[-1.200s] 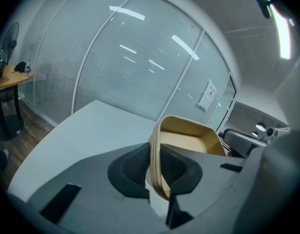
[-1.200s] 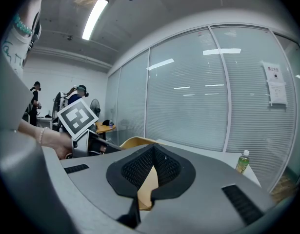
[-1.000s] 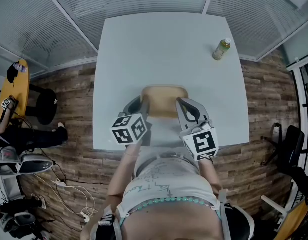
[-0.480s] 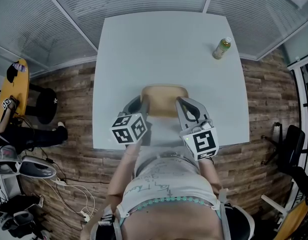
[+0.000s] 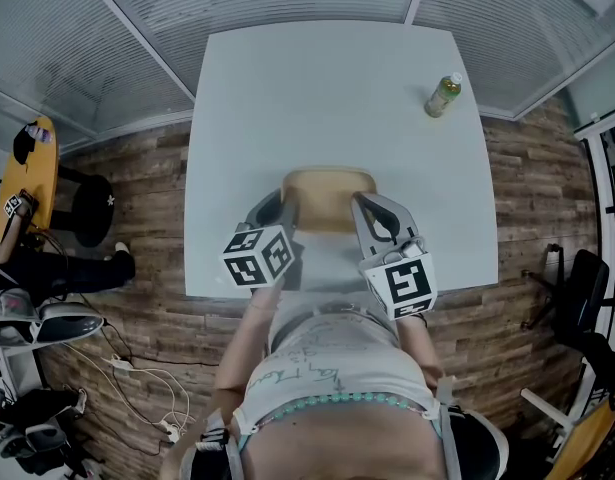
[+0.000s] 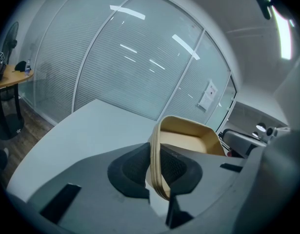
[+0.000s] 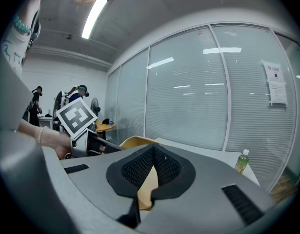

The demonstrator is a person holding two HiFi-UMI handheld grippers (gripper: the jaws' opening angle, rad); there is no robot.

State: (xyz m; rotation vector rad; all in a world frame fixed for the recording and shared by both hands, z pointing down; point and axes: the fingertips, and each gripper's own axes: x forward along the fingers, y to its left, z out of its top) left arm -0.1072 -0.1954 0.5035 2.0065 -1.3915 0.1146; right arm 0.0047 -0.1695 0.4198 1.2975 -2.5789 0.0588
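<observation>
Head view: the left gripper (image 5: 283, 211) and right gripper (image 5: 361, 212) hold a wooden tray (image 5: 329, 198) at the white table's (image 5: 327, 98) near edge. Left gripper view: jaws pinched on the tray's side wall. Right gripper view: jaws clamped on the opposite wall, a bottle (image 7: 242, 161) well beyond

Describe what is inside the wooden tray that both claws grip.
The tray shows only bare wooden floor, with nothing lying on it. The left claw covers its near corner, so that part cannot be checked.
</observation>
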